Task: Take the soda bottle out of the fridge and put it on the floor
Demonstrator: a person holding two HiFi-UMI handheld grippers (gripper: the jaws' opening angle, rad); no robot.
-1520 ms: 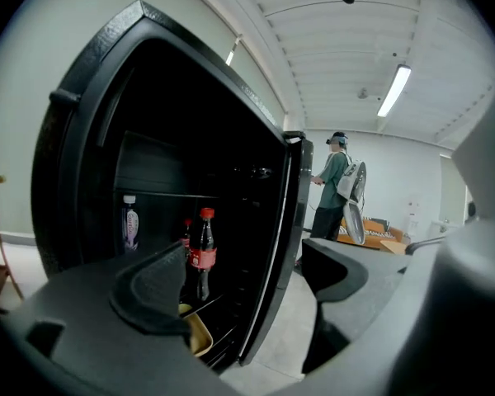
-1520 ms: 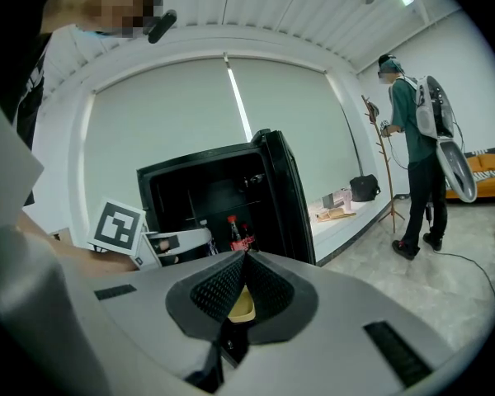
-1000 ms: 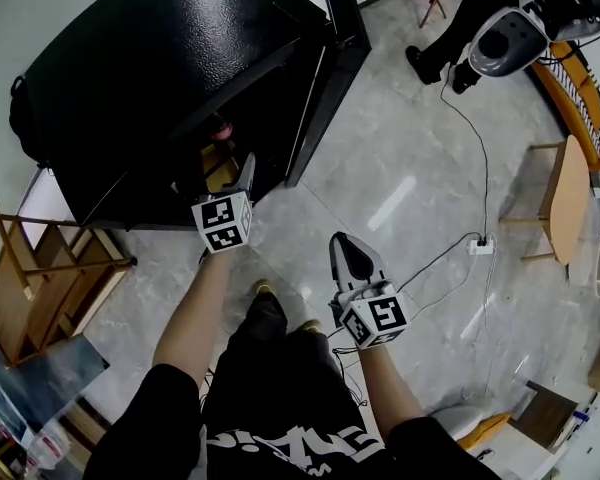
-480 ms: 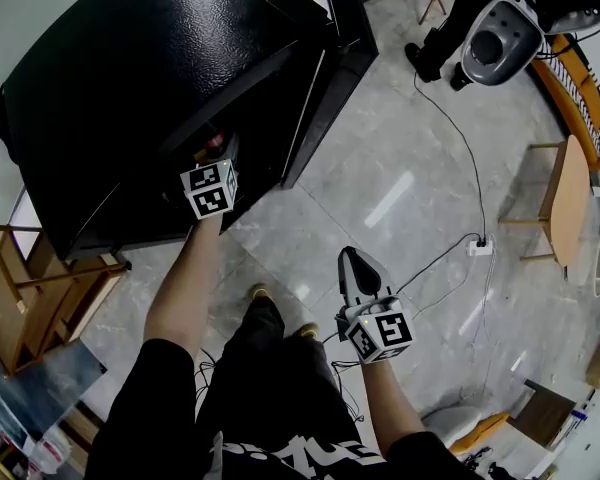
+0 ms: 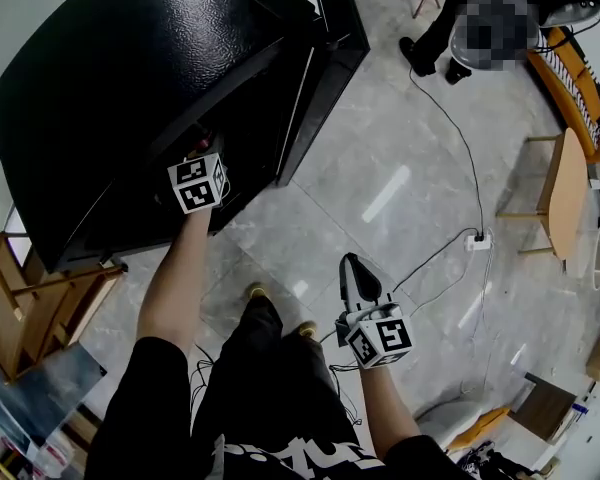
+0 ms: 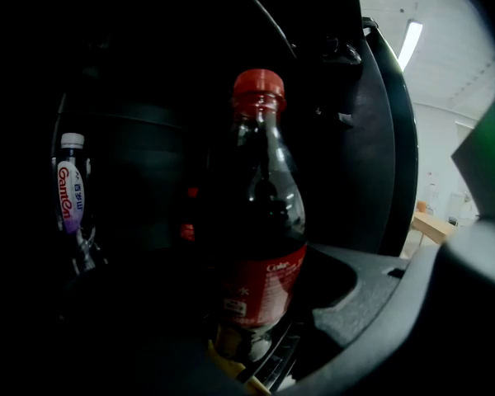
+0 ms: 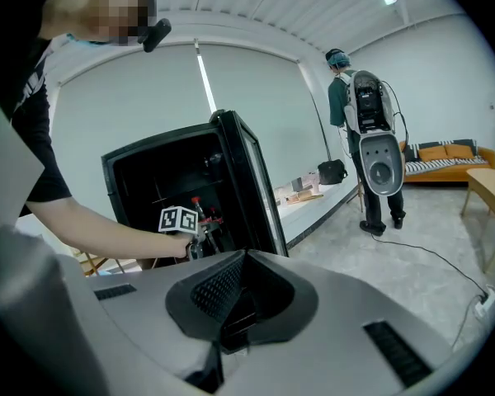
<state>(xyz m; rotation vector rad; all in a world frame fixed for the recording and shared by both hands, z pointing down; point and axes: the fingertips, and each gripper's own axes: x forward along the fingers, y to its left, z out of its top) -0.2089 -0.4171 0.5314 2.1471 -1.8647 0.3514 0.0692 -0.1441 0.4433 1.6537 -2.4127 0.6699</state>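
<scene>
Task at an early stage: soda bottle (image 6: 260,221) upright inside the open fridge (image 5: 130,88), not yet lifted. Removal and setting down on the floor (image 5: 380,148) both outstanding.

Left tool (image 5: 202,173) inside the fridge opening, arm stretched forward, pointing slightly downward. Jaws just been closing, bottle's lower body between them, no pad contact visible; judged not yet gripping.

Right tool (image 5: 350,268) held low beside the knee, well apart from the fridge, jaws together, nothing held.
</scene>
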